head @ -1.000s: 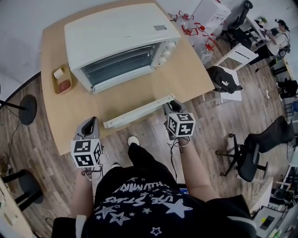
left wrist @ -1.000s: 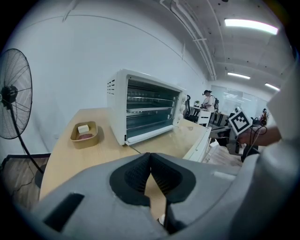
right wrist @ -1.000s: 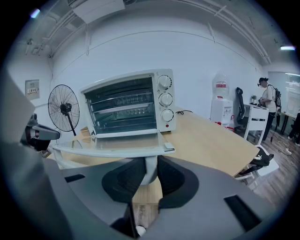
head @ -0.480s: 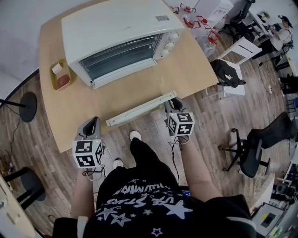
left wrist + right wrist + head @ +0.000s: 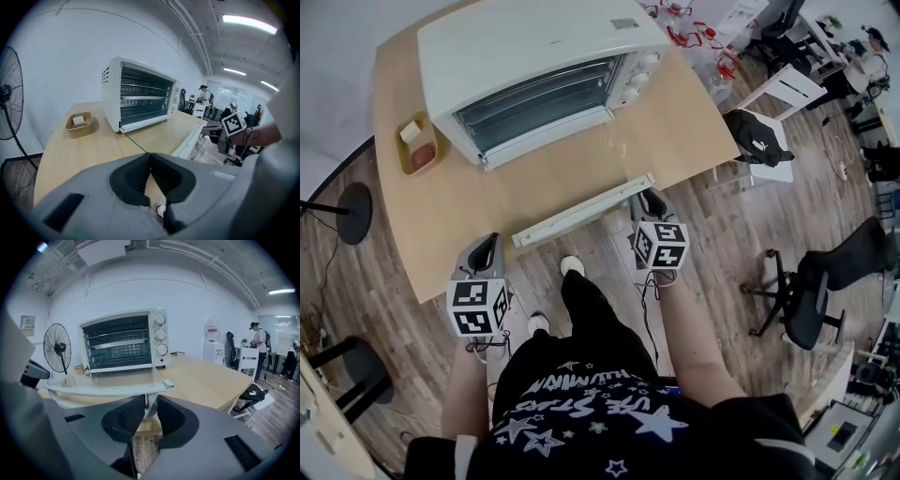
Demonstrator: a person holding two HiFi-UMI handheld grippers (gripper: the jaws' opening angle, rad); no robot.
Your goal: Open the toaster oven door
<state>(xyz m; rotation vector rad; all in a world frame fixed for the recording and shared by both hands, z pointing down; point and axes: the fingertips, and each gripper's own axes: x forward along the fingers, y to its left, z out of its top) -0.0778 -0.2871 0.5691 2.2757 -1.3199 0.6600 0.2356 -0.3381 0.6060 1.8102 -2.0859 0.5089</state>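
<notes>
A white toaster oven [image 5: 525,52] stands at the back of the wooden table [image 5: 684,122], its glass door folded down flat toward me. The door's white handle bar [image 5: 581,210] runs along the table's near edge. My right gripper [image 5: 648,200] is shut on the right end of that handle; in the right gripper view the pads [image 5: 129,416] clamp the handle's post under the glass door [image 5: 112,380], with the oven [image 5: 122,345] behind. My left gripper [image 5: 487,247] hangs off the table's front edge, left of the handle, shut with nothing in it [image 5: 150,160].
A small brown tray [image 5: 416,147] with two small items sits left of the oven. A fan base [image 5: 352,220] is on the floor at the left. A white chair with a black bag [image 5: 757,145] and an office chair [image 5: 802,309] stand to the right.
The head view has shifted, so the oven sits higher in the picture. My right gripper stays on the handle with the door down flat. The left gripper has barely moved.
</notes>
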